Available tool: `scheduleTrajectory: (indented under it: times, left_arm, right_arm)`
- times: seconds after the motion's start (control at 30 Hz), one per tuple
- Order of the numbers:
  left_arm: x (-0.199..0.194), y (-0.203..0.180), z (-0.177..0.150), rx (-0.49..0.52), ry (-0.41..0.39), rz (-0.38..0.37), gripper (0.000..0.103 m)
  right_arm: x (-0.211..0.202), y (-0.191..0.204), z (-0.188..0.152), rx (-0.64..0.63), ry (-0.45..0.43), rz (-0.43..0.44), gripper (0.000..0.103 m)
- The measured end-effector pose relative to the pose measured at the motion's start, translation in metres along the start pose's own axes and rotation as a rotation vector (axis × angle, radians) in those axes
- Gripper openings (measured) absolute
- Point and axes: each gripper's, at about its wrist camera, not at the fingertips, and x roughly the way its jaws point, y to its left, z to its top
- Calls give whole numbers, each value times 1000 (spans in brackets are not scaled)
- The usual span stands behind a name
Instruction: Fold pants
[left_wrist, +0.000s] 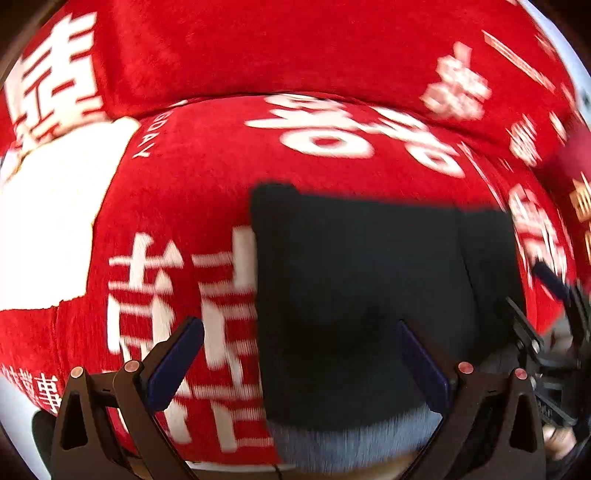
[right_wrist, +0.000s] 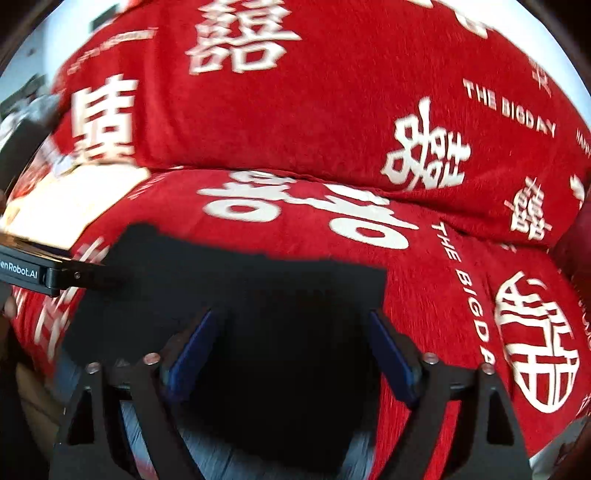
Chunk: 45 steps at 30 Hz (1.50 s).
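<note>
This is looking like a home, a living room corner by every sign. A sofa (right_wrist: 332, 110) is filling both views, its seat cushion and backrest lying under a plush red cover (left_wrist: 221, 166) that is carrying big white double-happiness characters and the words "THE BIG DAY", wedding dressing. A cream-white patch (left_wrist: 55, 221) is showing at the sofa's left end. Beyond the sofa's top edge a pale wall (right_wrist: 55, 48) is peeking through, blurred.
</note>
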Motion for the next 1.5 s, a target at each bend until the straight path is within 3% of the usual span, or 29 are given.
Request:
scheduleTrajectory:
  times: [0.07,0.13,0.23,0.37,0.53,0.7,0.77,0.9,1.03,1.23,1.4,1.5]
  left_arm:
    - [6,-5,-23,52,-3,64,103]
    - [18,1,-34,49,6,56,103]
    - [21,11,-37,-23,17,6,103]
    - [2,-2,-39,32,-42,79,103]
    - [-13,-8,-41,52,-112,80,103]
    - [-3,-9,-44,42,-83,70,103]
    - [9,-8,-48,46,-51,70,103]
    - [12,-1,-53,5,-75,17,103]
    - [5,-4,-52,21,-99,20,103]
    - [9,-10,-57,56,-110,36,103]
    - [16,0,-54,20,-62,-31,103]
    - [13,7,-49,32,-32,-69,103]
  right_arm:
    - [-1,5,-24,-41,40,-56,88]
    - [6,-4,-46,-15,84,-77,88]
    - [5,-32,-59,169,102,12,88]
    - [-20,-38,-51,236,42,-24,89]
    - [-42,-7,-36,184,-51,36,90]
    - [-9,42,-38,25,46,38,91]
    - [7,50,-44,-20,107,-7,91]
    - [-4,46,-44,-4,109,-2,93]
    - [-21,34,-32,29,57,-8,93]
    - [-3,37,17,-2,3,-84,94]
    - [60,37,29,7,187,-39,96]
    - [43,26,22,34,141,-49,97]
